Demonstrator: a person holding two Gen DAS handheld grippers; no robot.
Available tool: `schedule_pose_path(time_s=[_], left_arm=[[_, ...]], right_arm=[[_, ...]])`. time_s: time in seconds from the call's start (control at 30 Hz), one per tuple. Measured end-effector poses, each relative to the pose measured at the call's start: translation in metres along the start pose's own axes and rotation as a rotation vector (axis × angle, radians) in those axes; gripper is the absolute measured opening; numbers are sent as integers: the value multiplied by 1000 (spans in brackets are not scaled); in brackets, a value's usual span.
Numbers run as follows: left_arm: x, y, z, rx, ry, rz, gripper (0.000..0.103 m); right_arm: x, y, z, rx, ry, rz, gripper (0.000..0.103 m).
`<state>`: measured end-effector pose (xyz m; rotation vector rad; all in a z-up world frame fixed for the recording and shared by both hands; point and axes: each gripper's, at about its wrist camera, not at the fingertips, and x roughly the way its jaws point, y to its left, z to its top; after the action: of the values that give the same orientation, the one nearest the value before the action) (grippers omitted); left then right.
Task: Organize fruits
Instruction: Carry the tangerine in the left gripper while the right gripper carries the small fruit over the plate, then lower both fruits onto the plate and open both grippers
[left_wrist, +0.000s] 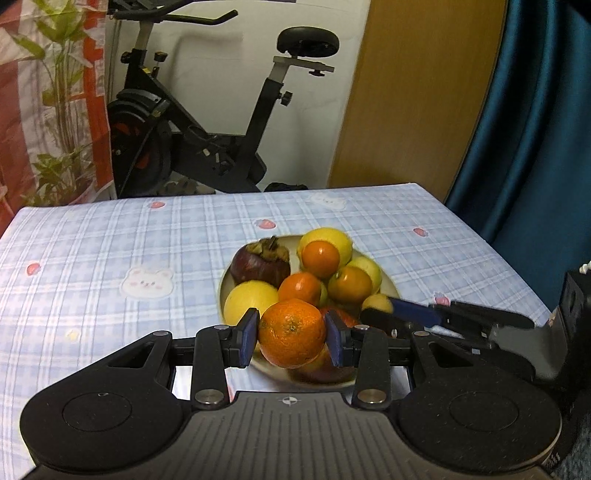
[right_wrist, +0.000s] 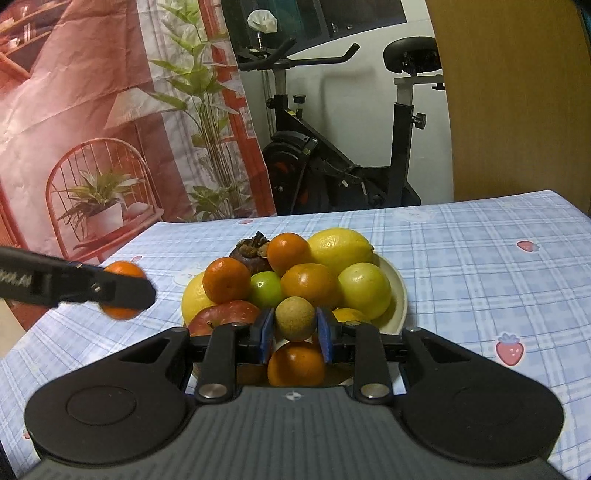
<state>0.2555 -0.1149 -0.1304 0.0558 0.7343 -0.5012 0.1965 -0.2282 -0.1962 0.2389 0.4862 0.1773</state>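
Left wrist view: the left gripper (left_wrist: 291, 338) has its jaws closed on a mandarin (left_wrist: 291, 332), one blue pad pressed to each side of the fruit, which is held above the near rim of a cream plate (left_wrist: 221, 291). The plate sits on the tabletop (left_wrist: 110, 243), which is covered in a pale blue checked cloth with bunny and strawberry prints, right of the middle and nearer the near edge than the far one. Heaped on the plate are a dark mangosteen (left_wrist: 260, 264) at the far left, a yellow lemon (left_wrist: 327, 240) at the far side, another yellow fruit (left_wrist: 249, 301) at the left, and several smaller mandarins. The right gripper (left_wrist: 384, 312) reaches in from the right edge to the plate's right side; what its jaws hold is not clear from here. An exercise bike (left_wrist: 207, 122) stands beyond the far edge.

Right wrist view: the right gripper (right_wrist: 295, 326) has its jaws closed on a small round brownish-green fruit (right_wrist: 295, 323), just above the near part of the plate (right_wrist: 400, 295). Behind it lie a red apple (right_wrist: 225, 315), a green fruit (right_wrist: 266, 288), a yellow-green fruit (right_wrist: 364, 290), the lemon (right_wrist: 340, 247), the mangosteen (right_wrist: 251, 251) and more mandarins. The left gripper (right_wrist: 122, 291) comes in from the left, carrying the mandarin (right_wrist: 123, 273) clear of the plate, over the tabletop (right_wrist: 480, 258).
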Motion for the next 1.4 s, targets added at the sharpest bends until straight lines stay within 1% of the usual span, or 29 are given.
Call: schedule_pose_path(time_s=[0.2,0.43,0.6,0.77,0.87,1.13,1.17,1.2,1.23,1.3,1.33,1.37,1.4], left_arm=[[11,-7,12,46,-9,-17,41],[28,-14,24,76,-11,-23,41],[42,-20,30,106,4,-29,41],[54,-22,29,131,29,-32,41],[58,-23,29,146,30,-32,41],[55,-18,30,131,38,-37,46],[55,-19,30,130,40,-35,47],[55,-18,31,126,43,-32,53],[53,-16,31,116,45,-31,55],[49,-12,32,98,40,-35,56],[47,-10,33,90,37,-33,57],[44,-8,33,81,32,-29,61],[42,-6,33,71,27,-26,68]], right_arm=[[-3,-4,-2,13,-9,17,31],[-9,-8,-6,39,-33,9,36],[-11,-11,-5,58,-37,9,37],[-11,-13,-4,62,-36,13,37],[-11,-13,-4,64,-36,14,37],[-11,-12,-3,62,-33,12,38],[-11,-11,-3,62,-32,11,38],[-10,-11,-3,62,-30,11,38],[-10,-10,-2,62,-28,12,41],[-10,-9,0,61,-21,3,52],[-10,-9,0,63,-17,-5,62],[-10,-9,1,67,-15,-8,64],[-11,-9,2,69,-15,-8,64]])
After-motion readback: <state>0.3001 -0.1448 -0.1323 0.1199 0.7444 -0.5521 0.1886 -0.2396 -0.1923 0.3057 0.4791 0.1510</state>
